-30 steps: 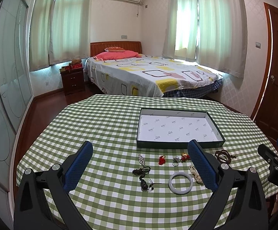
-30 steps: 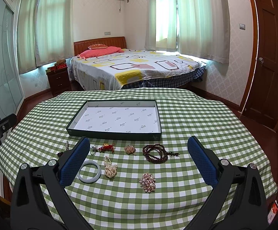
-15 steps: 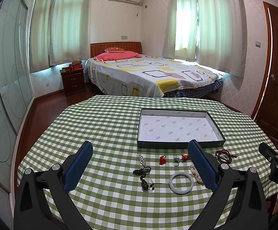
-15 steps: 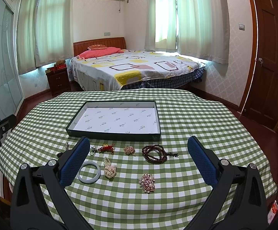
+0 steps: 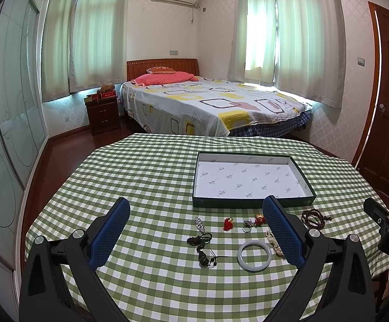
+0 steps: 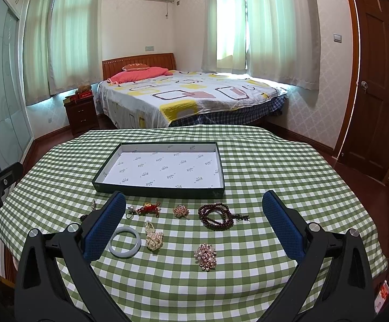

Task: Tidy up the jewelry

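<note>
An empty dark green tray (image 5: 250, 204) (image 6: 156, 189) with white lining sits on the green checked tablecloth. Jewelry lies in front of it: a white bangle (image 5: 254, 255) (image 6: 124, 245), a black cord pendant (image 5: 203, 247), a red charm (image 5: 228, 224), a ring (image 5: 247, 226), a dark bead bracelet (image 6: 215, 216), a pearl piece (image 6: 153, 238), and two brooches (image 6: 205, 256) (image 6: 181, 211). My left gripper (image 5: 195, 220) is open and empty above the pendant. My right gripper (image 6: 194, 212) is open and empty above the brooches.
The round table (image 6: 301, 177) drops off at its edges on all sides. A bed (image 5: 210, 107), a nightstand (image 5: 103, 116) and a wooden door (image 6: 377, 80) stand beyond it. The other gripper shows at the right edge of the left wrist view (image 5: 387, 228).
Both grippers have drifted very slightly; the jewelry and tray have not moved. Both grippers stay open.
</note>
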